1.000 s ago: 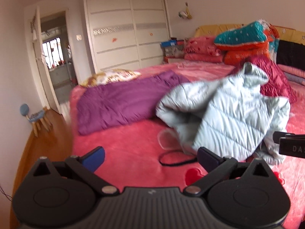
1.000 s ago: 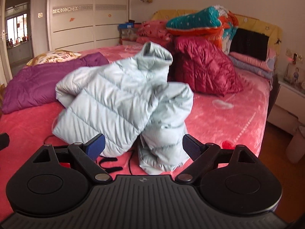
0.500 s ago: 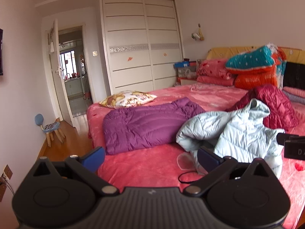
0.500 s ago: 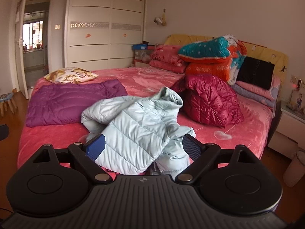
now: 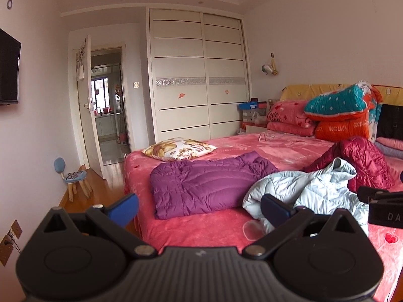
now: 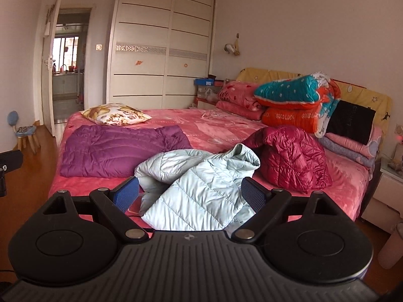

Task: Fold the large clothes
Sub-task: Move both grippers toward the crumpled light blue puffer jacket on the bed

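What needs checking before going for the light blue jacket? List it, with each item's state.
1. Left tool open and holding nothing: ok.
2. Right tool open and holding nothing: ok.
3. Light blue quilted puffer jacket lies flat for folding: not ok, it is crumpled in a heap.
4. Purple quilted puffer jacket apart from the light blue one: cannot tell, their edges meet in both views.
5. Dark red quilted puffer jacket out of the way: not ok, it is heaped right behind the light blue collar.
6. Bare pink fleece bedspread to spread on: ok, behind the jackets.
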